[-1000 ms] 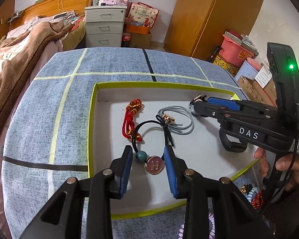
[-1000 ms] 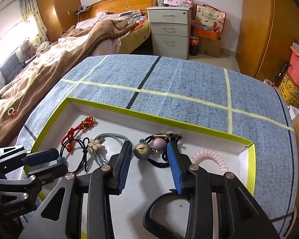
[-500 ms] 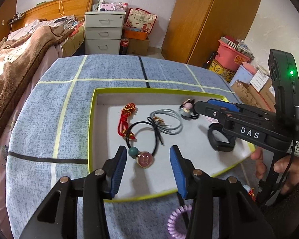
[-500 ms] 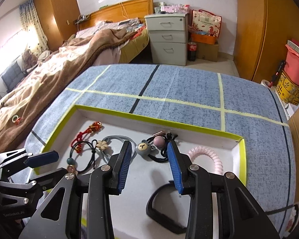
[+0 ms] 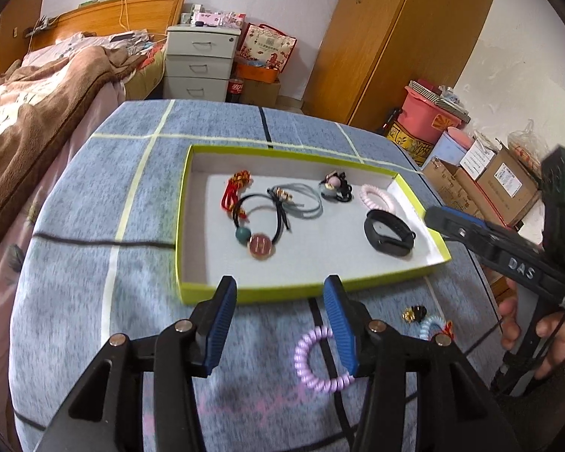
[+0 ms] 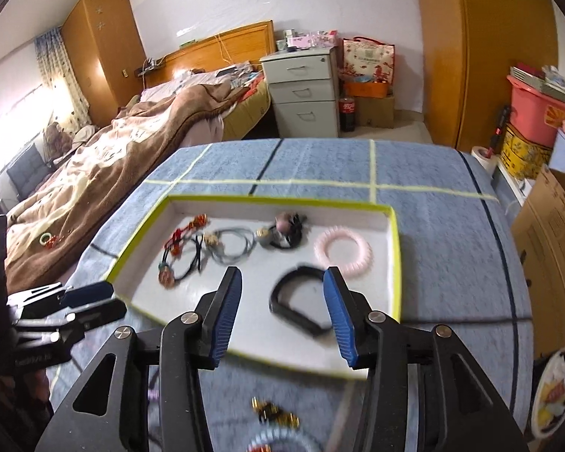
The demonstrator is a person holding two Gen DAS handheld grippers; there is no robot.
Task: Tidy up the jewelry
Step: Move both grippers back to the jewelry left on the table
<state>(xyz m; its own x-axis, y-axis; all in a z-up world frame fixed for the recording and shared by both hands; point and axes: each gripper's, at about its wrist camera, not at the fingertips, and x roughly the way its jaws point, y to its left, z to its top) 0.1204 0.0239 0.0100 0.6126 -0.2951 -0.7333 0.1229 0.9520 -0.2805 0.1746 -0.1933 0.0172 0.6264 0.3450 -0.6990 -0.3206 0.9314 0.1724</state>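
tray [image 5: 214, 295] lies just beyond left tool [image 5: 278, 320].

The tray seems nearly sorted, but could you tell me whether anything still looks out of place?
Yes. A purple coil hair tie, a light blue coil tie and a small black-and-gold piece lie on the blue tablecloth, outside the tray where the other pieces sit.

Black hand-held gripper [image 5: 278, 324] (blue ribbed pads, silver screws).

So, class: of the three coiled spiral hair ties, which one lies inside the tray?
The pale pink coil, by the tray's right wall; the lilac and light blue coils lie outside on the cloth.
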